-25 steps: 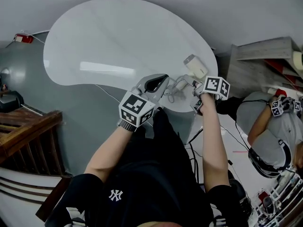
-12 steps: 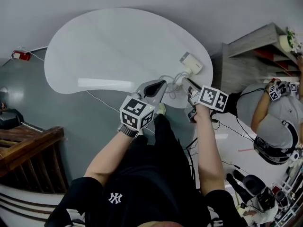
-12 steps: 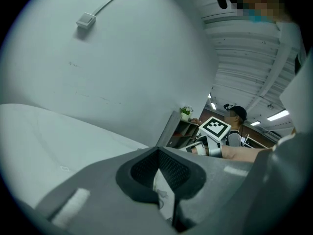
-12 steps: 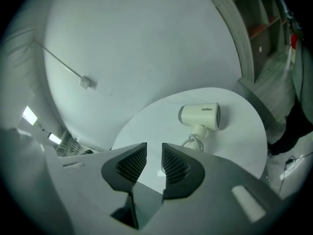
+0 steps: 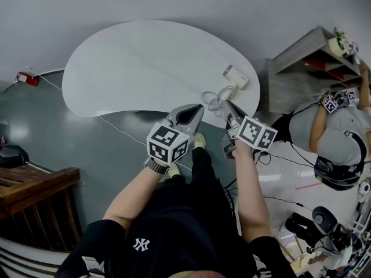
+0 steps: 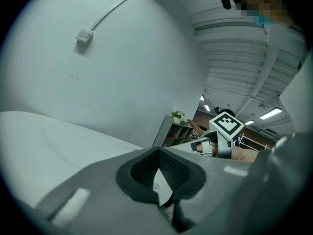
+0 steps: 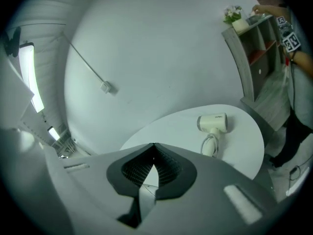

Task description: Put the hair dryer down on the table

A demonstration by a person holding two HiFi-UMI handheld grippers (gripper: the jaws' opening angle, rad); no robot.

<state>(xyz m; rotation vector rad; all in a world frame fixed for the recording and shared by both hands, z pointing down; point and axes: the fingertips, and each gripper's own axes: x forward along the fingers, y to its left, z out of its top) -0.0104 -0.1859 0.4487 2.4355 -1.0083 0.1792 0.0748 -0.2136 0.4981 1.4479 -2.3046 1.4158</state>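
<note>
A cream hair dryer [image 5: 235, 77] lies on its side near the right end of the white rounded table [image 5: 145, 62], its coiled cord [image 5: 213, 101] beside it toward me. In the right gripper view the hair dryer [image 7: 213, 123] rests flat ahead and to the right, apart from the jaws. My right gripper [image 5: 230, 108] hangs over the table's near edge, shut, holding nothing. My left gripper [image 5: 194, 112] is level with it at the left, also shut and empty. Its own view shows the left gripper [image 6: 157, 152] with jaws closed, and the right gripper's marker cube [image 6: 226, 125] beyond.
A grey shelf unit [image 5: 301, 57] stands right of the table, where another person [image 5: 336, 149] works. Dark wooden furniture [image 5: 29, 178] stands at the lower left. Cables run over the floor by my legs. A small wall box [image 7: 105, 86] with a conduit is behind the table.
Both grippers have drawn back toward me from the hair dryer, which stays on the table. The right gripper, close to the dryer's handle a second ago, now hangs at the table's near edge.
</note>
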